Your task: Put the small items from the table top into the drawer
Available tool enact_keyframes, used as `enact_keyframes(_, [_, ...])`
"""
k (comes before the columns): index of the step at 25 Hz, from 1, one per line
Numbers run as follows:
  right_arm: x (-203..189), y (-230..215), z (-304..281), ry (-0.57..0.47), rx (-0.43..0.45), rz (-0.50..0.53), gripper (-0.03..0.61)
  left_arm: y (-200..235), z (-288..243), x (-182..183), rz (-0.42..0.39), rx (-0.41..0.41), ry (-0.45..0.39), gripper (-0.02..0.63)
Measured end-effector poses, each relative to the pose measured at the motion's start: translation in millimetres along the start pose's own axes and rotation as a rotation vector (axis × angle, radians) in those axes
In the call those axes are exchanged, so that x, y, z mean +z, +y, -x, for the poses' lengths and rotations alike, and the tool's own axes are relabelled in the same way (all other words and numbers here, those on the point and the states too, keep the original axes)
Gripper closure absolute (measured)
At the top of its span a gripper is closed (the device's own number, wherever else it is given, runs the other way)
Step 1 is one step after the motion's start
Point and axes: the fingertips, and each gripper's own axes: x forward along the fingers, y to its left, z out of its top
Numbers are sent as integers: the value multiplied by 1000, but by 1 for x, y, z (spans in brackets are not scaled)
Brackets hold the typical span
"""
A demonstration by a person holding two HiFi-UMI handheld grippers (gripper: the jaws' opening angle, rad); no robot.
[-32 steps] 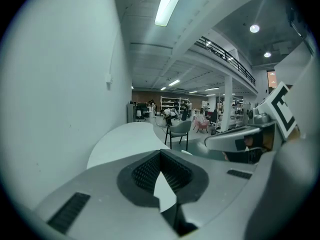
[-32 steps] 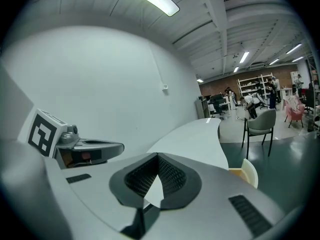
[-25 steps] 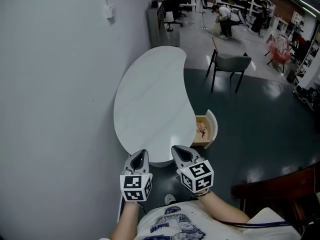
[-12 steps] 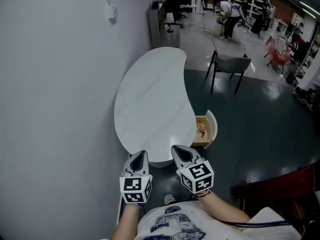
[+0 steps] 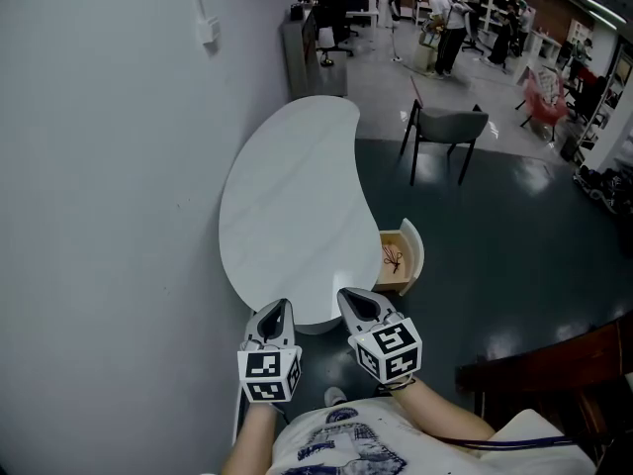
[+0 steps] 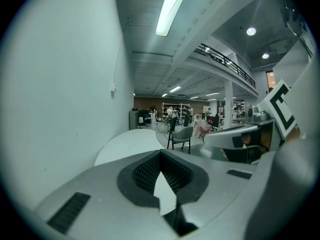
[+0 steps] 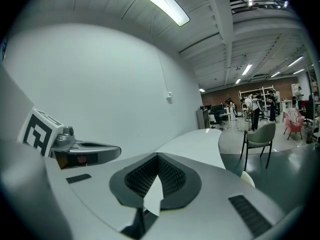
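A white kidney-shaped table stands against the wall, its top bare in the head view. On its right side a small wooden drawer stands pulled out, with a thin reddish item lying in it. My left gripper and right gripper hover side by side at the table's near end, both shut with nothing between the jaws. In the left gripper view the shut left gripper points along the table. In the right gripper view the shut right gripper points the same way.
A grey wall runs along the table's left. A grey chair stands beyond the table on the dark floor. A dark wooden piece of furniture sits at the lower right. People move about far back in the room.
The head view has shifted slightly, so the table and drawer sit a little further left. Both grippers stay shut in the same place. People in the background have moved.
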Motion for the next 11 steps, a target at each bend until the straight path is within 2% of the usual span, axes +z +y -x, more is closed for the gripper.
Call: enact_keyframes(11, [2,-8,2,3,0,-6,558,-5,-7,0,-2,0,11,592])
